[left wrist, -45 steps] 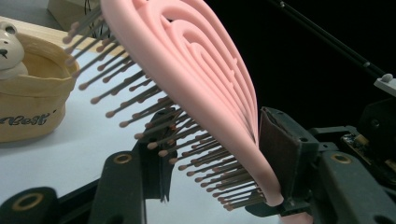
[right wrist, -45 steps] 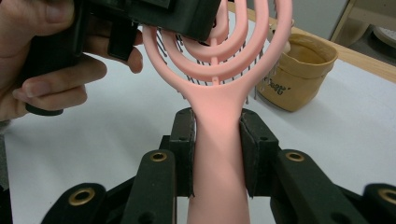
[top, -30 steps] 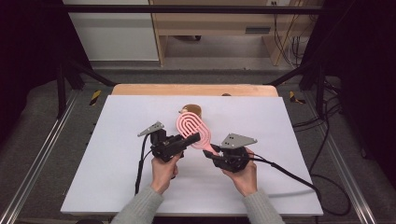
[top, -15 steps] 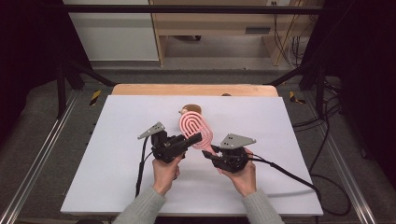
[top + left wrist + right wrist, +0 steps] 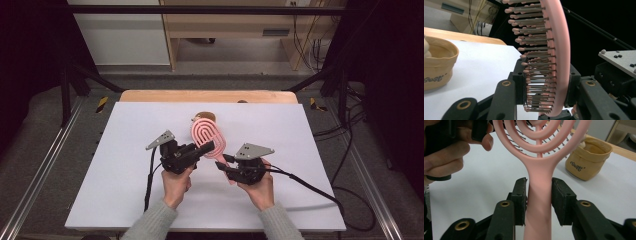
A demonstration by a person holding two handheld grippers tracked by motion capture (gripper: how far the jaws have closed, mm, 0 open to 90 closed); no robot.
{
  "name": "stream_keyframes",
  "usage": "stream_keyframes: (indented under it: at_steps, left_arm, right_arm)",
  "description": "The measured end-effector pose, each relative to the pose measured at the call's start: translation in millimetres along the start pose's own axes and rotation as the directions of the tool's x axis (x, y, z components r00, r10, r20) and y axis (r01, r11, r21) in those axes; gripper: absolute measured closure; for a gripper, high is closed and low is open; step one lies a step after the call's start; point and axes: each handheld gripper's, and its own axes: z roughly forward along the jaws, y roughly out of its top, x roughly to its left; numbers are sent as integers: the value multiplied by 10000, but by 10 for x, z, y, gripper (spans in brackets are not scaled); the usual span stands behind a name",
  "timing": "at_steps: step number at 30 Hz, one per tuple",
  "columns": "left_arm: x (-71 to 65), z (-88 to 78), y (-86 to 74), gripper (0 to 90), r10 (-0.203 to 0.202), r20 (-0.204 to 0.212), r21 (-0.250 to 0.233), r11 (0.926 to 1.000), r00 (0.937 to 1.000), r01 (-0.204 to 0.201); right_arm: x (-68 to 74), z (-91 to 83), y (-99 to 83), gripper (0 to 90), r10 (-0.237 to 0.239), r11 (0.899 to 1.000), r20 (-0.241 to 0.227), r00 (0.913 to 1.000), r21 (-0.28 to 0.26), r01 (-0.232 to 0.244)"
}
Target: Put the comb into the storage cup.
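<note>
- The hairbrush (image 5: 208,137) is pink, with a pattern of concentric open loops and dark bristles tipped pink.
- The fabric pouch (image 5: 590,161) is mustard yellow with dark lettering.
- The counter (image 5: 310,150) is white.
- Both claws are black.

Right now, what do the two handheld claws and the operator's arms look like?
Both are black two-jaw units. The left claw and right claw each carry a grey three-cornered plate with small dark studs on top. Jaw links show brass-coloured pivot rings, and the pads are black foam-like blocks. A black cable trails from each. The person wears grey knitted sleeves.
</note>
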Motion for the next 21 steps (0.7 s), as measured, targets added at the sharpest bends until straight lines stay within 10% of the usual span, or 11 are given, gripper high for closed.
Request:
stream_keyframes:
  at_steps: [21]
  left_arm:
    - [49,-97,94,634,1125,-1051,381,9933,9881,-1090]
  right_arm:
    - [-65,-14,41,74,88,9950,121,9999,-994,-75]
